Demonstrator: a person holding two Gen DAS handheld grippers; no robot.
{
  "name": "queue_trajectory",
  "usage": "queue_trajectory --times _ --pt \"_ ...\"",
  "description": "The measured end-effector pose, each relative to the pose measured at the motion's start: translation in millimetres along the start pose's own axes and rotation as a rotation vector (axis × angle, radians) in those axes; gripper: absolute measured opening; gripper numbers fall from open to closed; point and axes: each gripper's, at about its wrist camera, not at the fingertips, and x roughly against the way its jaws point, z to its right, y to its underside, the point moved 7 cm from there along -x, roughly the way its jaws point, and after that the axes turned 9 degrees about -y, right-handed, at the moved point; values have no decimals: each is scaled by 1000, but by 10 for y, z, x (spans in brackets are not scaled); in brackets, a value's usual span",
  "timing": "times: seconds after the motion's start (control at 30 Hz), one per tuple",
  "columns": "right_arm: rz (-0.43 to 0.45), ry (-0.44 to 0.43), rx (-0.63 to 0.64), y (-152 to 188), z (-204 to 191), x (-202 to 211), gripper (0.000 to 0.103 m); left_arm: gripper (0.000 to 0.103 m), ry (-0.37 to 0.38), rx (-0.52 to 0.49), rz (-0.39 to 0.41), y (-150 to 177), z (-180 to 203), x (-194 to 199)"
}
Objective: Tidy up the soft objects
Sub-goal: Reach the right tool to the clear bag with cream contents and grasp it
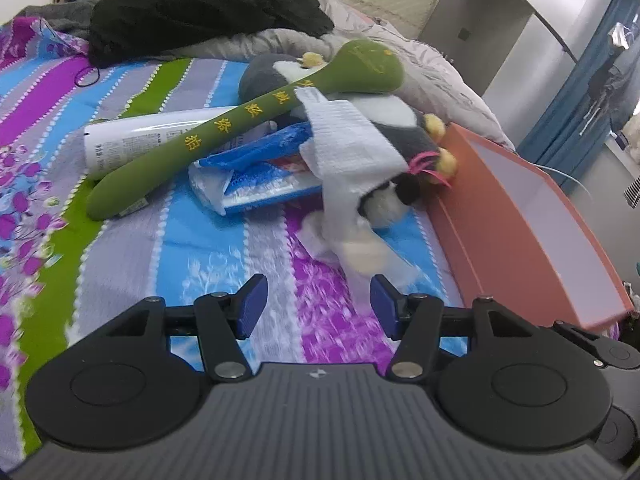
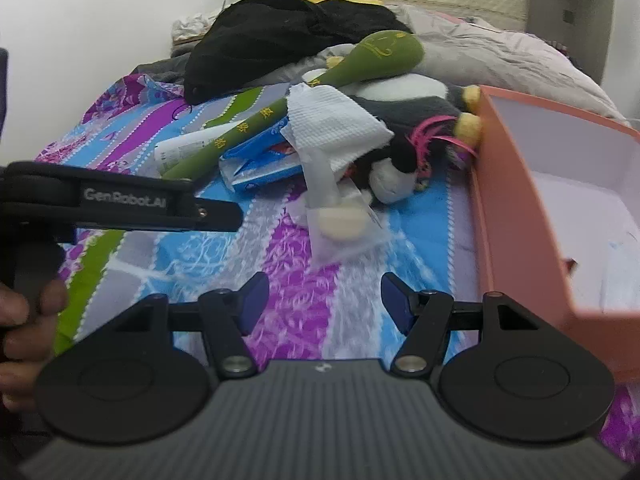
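Observation:
A heap of soft things lies on the striped bedspread (image 1: pixel 132 236). On top is a green plush massage stick (image 1: pixel 224 128) (image 2: pixel 280 108) with yellow lettering. Under it are a grey and white plush toy (image 1: pixel 400 128) (image 2: pixel 404 120), a white cloth (image 1: pixel 352 140) (image 2: pixel 332 124), a blue tissue pack (image 1: pixel 260 180) (image 2: pixel 264 160) and a clear bag with a pale pad (image 1: pixel 360 252) (image 2: pixel 340 220). My left gripper (image 1: pixel 318 304) is open just before the bag, with nothing between its pads. My right gripper (image 2: pixel 324 300) is open too, short of the bag.
An orange open box (image 1: pixel 520 224) (image 2: pixel 520 216) with a white inside stands right of the heap. A white tube (image 1: pixel 152 136) lies left of it. Black clothing (image 1: pixel 192 4) (image 2: pixel 280 36) and grey bedding are piled at the back. A hand (image 2: pixel 28 320) holds the other gripper's handle at left.

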Motion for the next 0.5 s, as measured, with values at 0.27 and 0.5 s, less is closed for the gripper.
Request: queue_trajectory --times 0.27,0.5 --pt "-15 10 27 -127 156 -419 87 63 67 21 -26 -266 31 -546" --pt "-34 4 50 -163 250 -690 87 62 115 16 -40 -413 126 -893"
